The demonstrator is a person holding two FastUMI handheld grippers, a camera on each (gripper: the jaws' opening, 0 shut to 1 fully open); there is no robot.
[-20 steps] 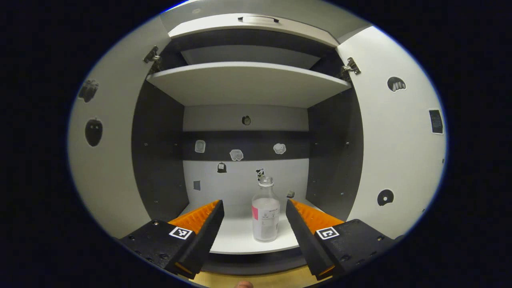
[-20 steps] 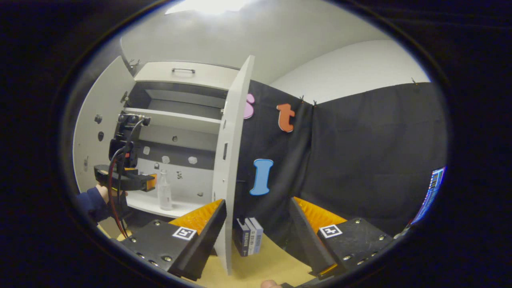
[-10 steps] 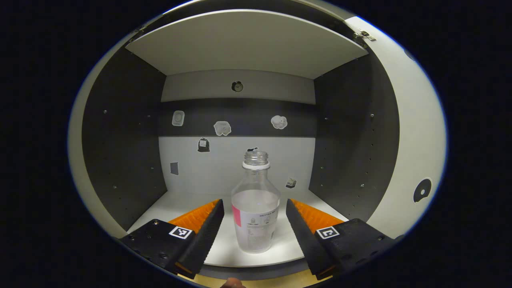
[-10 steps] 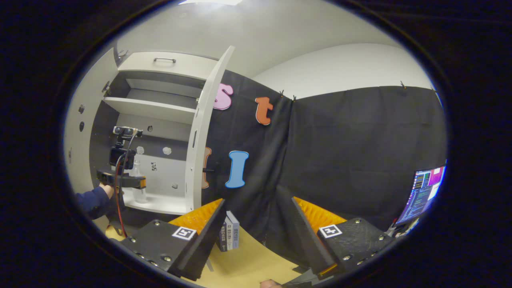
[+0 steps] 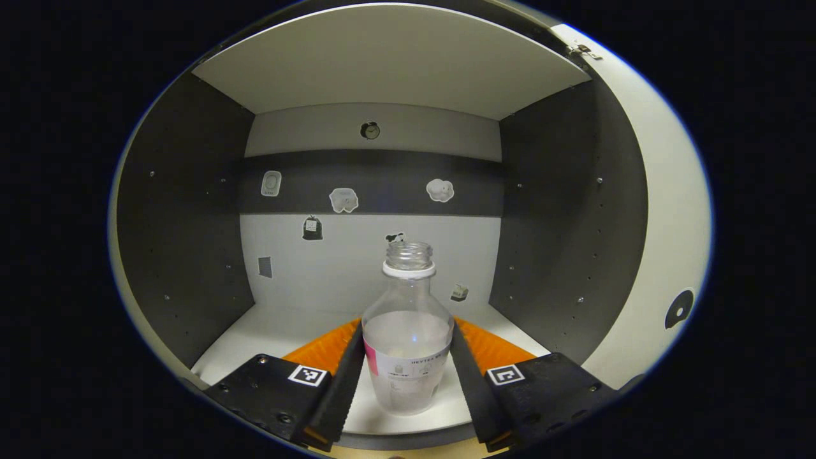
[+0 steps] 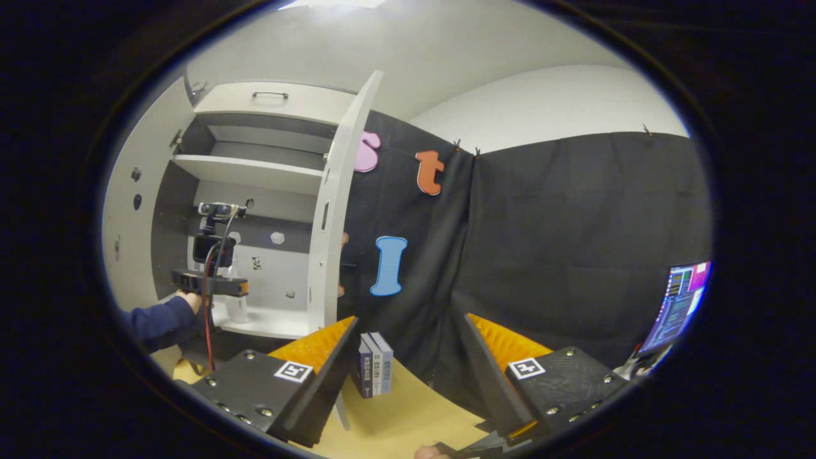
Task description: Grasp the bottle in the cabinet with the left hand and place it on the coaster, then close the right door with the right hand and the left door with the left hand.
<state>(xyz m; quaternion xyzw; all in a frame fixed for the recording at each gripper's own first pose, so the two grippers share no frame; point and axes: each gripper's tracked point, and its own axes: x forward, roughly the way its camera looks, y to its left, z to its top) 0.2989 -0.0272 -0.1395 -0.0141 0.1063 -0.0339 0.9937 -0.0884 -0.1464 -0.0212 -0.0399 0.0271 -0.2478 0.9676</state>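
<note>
Between left claw (image 5: 407,382) fingers, clear uncapped bottle (image 5: 408,331), upright, pink-edged label

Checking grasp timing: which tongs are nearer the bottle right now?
Left. The left tongs sit inside the cabinet with the bottle between their fingers. The right tongs are open, outside the cabinet, beyond the open right door.

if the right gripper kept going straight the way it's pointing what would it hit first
Probably the small upright stack of dark and pale books standing on the tan wooden tabletop, just ahead between the open right gripper fingers. Behind them hangs the black cloth wall. Depth is hard to judge here.
</note>
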